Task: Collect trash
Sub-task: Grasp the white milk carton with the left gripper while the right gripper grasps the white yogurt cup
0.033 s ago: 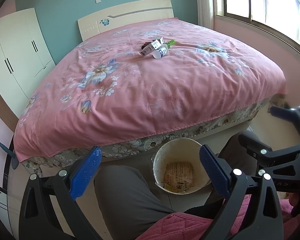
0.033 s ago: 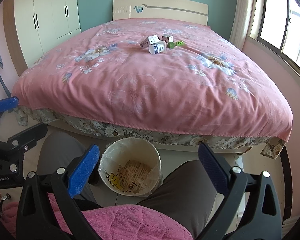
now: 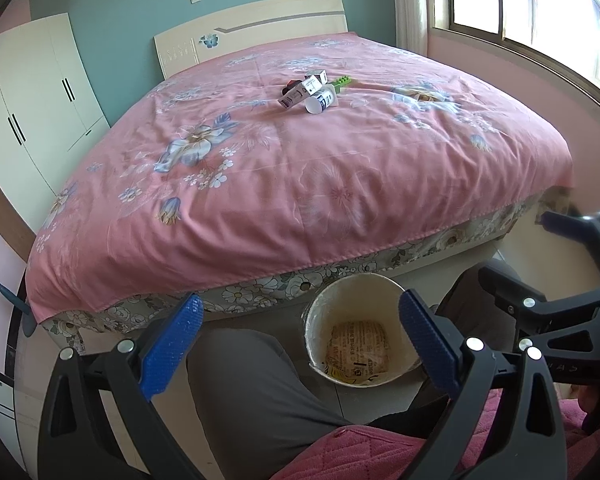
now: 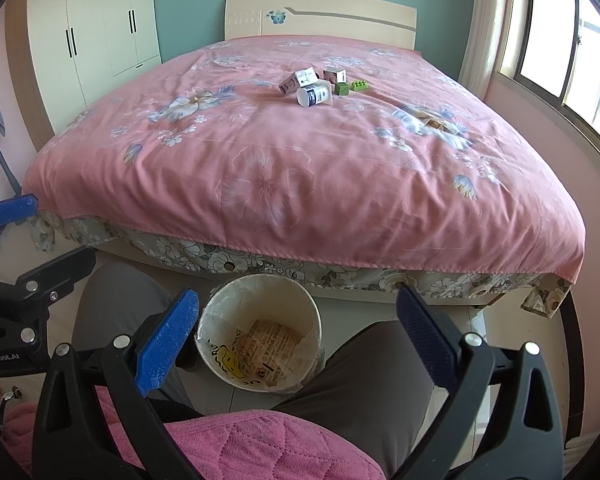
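Both the left claw (image 3: 300,344) and the right claw (image 4: 298,340) were wide and empty. The trash cluster (image 4: 318,86) lay mid-bed at 12 o'clock, equally distant; the bin (image 4: 260,332) stood directly below.

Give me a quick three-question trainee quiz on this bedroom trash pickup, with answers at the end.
1. True or false: the bin stands on the floor at the foot of the bed.
2. Which lies nearest the bin: A) bottle B) green brick C) green cube?
3. Fill in: both the left hand-held gripper and the right hand-held gripper are ____.

Key: 1 true; 2 A; 3 open.
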{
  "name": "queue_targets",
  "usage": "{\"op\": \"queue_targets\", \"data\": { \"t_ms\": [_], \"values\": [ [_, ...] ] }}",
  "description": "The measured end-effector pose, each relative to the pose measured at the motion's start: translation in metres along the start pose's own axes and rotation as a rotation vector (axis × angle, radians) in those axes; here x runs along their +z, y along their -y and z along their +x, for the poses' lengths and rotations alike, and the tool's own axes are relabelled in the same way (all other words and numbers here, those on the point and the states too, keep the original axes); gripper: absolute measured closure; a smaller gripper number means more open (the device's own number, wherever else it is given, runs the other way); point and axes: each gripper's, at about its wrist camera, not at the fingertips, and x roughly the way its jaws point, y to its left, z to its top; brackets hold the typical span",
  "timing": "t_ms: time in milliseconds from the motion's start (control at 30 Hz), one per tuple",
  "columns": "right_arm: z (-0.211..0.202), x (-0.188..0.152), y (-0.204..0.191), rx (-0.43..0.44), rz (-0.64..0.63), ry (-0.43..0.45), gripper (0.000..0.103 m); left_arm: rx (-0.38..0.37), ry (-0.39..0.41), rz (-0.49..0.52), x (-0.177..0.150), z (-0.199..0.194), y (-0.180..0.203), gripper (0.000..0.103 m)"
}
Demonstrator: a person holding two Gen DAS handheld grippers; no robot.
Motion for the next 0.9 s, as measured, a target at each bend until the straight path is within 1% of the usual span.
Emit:
{"op": "queue_targets", "data": {
  "t_ms": [67,200,333,533,733,833,900],
  "values": [
    [0.008,0.004,0.005,-0.003,0.001,-0.008,0.006,-0.008,-0.024,-0.011,0.007,0.007,-0.003,0.003],
    [0.016,0.014,0.009,-0.005,0.009,-0.009,0.006,-0.005,-0.04,-0.016,0.022,0.02,-0.006,0.003],
    [0.025,0.04,0.022,-0.006,0.021,0.014,0.006,-0.011,-0.046,-0.021,0.048,0.037,-0.007,0.003],
    [0.041,0.098,0.046,-0.01,0.029,0.08,0.006,-0.033,-0.025,-0.055,0.107,0.063,-0.013,0.003],
    [0.065,0.154,0.062,-0.002,-0.023,0.122,0.007,-0.032,-0.01,-0.084,0.171,0.099,-0.026,0.003],
    [0.083,0.177,0.066,0.022,-0.058,0.116,0.006,-0.06,-0.033,-0.124,0.202,0.122,-0.04,0.003],
    [0.096,0.191,0.069,0.034,-0.088,0.115,0.007,-0.087,-0.064,-0.163,0.224,0.139,-0.052,0.003]
  ]
}}
